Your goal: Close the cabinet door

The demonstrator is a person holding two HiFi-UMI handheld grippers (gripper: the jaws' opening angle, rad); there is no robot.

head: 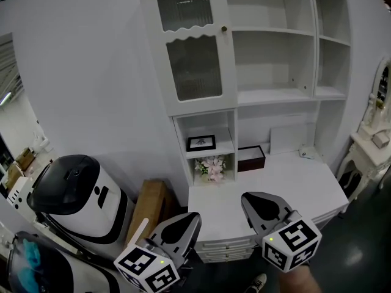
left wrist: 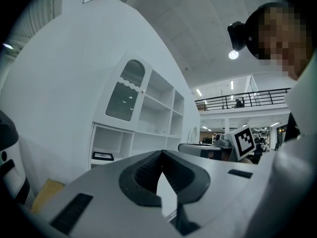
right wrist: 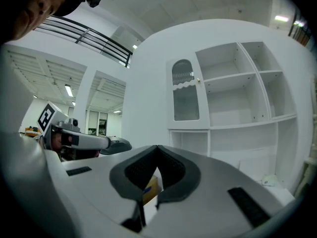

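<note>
Door stood upper left, shelves right of it, frame in a cubby below, flowers under the frame, box on the desk right of them, cardboard left of the desk.

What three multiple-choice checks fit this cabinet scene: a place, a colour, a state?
1. The framed picture sits: A in the cubby under the glass door; B on the desk; C on the top shelf.
2. The cabinet is: A brown; B white; C black.
3. The right tongs are: A wide open; B clamped on the knob; C shut, empty.
Answers: 1 A, it stands in that cubby; 2 B, every panel is white; 3 C, the pads meet with nothing between.
</note>
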